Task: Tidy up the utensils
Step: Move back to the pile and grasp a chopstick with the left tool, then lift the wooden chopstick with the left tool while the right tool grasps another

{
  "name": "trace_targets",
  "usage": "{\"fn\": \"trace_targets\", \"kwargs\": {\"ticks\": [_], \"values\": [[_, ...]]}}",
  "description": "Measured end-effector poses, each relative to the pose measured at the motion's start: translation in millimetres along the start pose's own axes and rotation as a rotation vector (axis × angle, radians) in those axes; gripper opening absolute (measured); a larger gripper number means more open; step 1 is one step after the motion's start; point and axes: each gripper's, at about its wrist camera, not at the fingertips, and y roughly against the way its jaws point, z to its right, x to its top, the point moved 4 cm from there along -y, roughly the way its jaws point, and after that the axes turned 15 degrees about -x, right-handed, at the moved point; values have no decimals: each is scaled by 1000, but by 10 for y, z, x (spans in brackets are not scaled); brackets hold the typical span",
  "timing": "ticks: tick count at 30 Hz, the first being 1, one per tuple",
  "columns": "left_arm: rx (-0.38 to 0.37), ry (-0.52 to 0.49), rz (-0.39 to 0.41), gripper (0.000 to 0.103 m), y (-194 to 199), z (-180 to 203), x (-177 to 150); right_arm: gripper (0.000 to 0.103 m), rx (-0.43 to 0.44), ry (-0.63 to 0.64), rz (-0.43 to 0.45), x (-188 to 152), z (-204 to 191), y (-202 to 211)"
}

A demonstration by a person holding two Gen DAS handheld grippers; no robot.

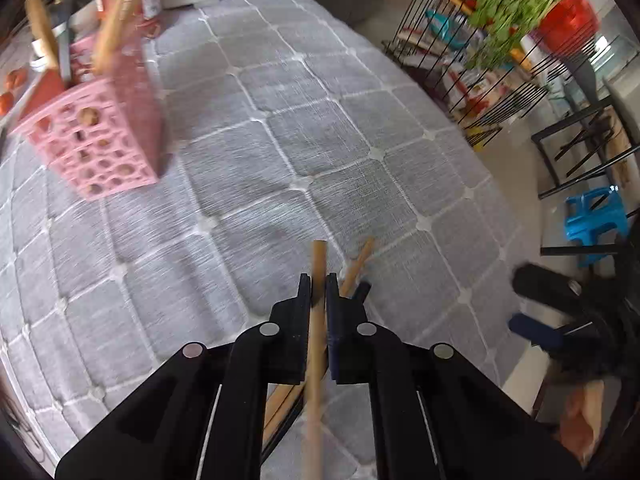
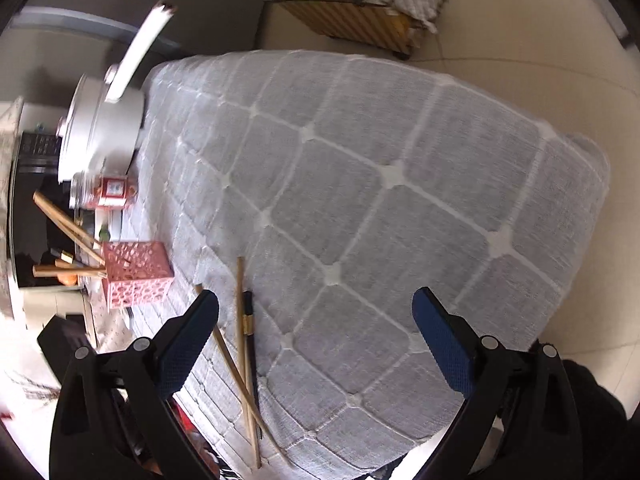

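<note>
Left wrist view showed the left gripper point(image 1: 318, 286) with its black fingers point(image 1: 303, 300) pressed together on a single light wooden chopstick point(image 1: 319, 264), whose tip stood out a little beyond them while its shaft ran back between the arms toward the camera. Beneath it, on the grey quilted cloth with white stitched squares point(image 1: 280, 128), lay further loose chopsticks point(image 1: 358, 264), one wooden and one with a dark end, partly hidden by the fingers. Well apart, up on the left, the pink perforated plastic utensil holder point(image 1: 96, 148) looked tilted and blurred, with wooden sticks point(image 1: 116, 12) rising out of its top. In the right wrist view the right gripper point(image 2: 316, 308) hung over the same cloth point(image 2: 380, 140) with its blue-padded fingers point(image 2: 440, 340) spread wide and nothing between them. There the loose chopsticks point(image 2: 242, 344) lay near the cloth's edge just beside the gripper's left finger, and the pink holder point(image 2: 136, 274) stood near them on its far side, sticks pointing out leftward. Behind it were a red-labelled jar point(image 2: 114, 192) and a white pot with a long handle point(image 2: 104, 128).
</note>
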Motion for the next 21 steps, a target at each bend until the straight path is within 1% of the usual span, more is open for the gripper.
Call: {"fn": "trace_targets", "kwargs": {"ticks": [2,3,4,5,7,9,10,13,15,19,21], "values": [[-17,0,26,6,143,-25,-82,88,-16,38,23,3,-129,-6],[-25,1,42,6,230,-45,-138,81,-27,59,34,9,-189,-12],[-32,3,59,6,312,-64,-189,72,-46,95,51,13,-295,-26],[-38,6,69,6,356,-67,-213,68,-62,130,59,13,-409,-55],[-53,14,103,6,529,-110,-307,51,-61,171,54,-17,-567,-124],[-55,10,131,6,675,-123,-368,40,-63,209,48,-52,-738,-209],[-59,9,148,6,759,-125,-388,36,-66,217,47,-61,-786,-242],[-64,3,193,6,974,-138,-415,29,-82,223,36,-84,-931,-368],[-76,0,219,6,1083,-143,-437,29,-97,221,31,-93,-980,-433],[-90,-8,257,6,1232,-161,-467,28,-162,228,20,-107,-1075,-608],[-97,-5,267,6,1279,-181,-479,28,-193,244,53,-101,-1129,-618]]}}
